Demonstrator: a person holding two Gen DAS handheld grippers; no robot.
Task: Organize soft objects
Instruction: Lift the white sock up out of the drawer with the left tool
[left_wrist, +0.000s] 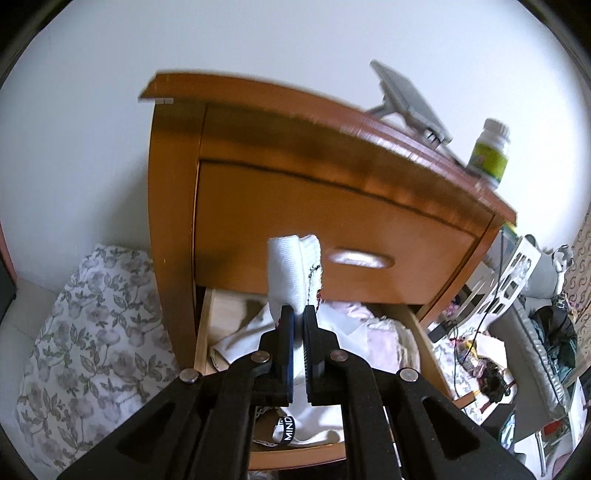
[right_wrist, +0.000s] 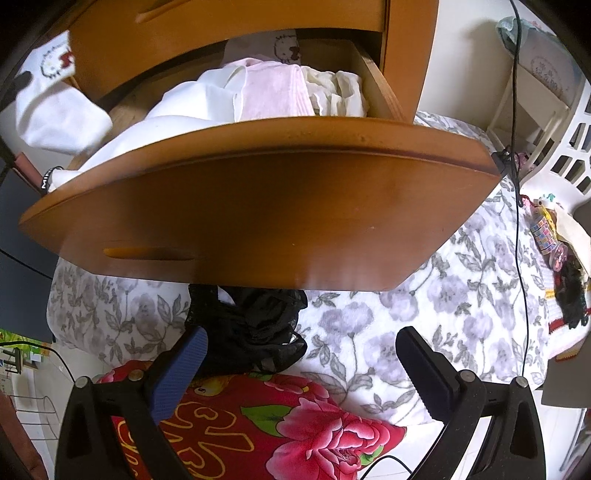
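Observation:
My left gripper (left_wrist: 298, 314) is shut on a white sock (left_wrist: 291, 269) with a cartoon print, which stands up from its tips. It hangs above the pulled-out lower drawer (left_wrist: 207, 325) of a wooden nightstand (left_wrist: 295, 177). The same sock (right_wrist: 59, 110) shows at the upper left of the right wrist view. Folded white and pink clothes (right_wrist: 258, 92) fill the drawer. My right gripper (right_wrist: 303, 336) is open below the drawer front (right_wrist: 258, 210), its fingers either side of a black lace garment (right_wrist: 255, 325) lying on the floral bedding (right_wrist: 443, 295).
A red flowered cloth (right_wrist: 277, 417) lies under my right gripper. On the nightstand top stand a green-labelled bottle (left_wrist: 489, 155) and a grey stand (left_wrist: 410, 103). A white slotted basket (right_wrist: 565, 147), cables and small clutter (right_wrist: 561, 266) sit to the right.

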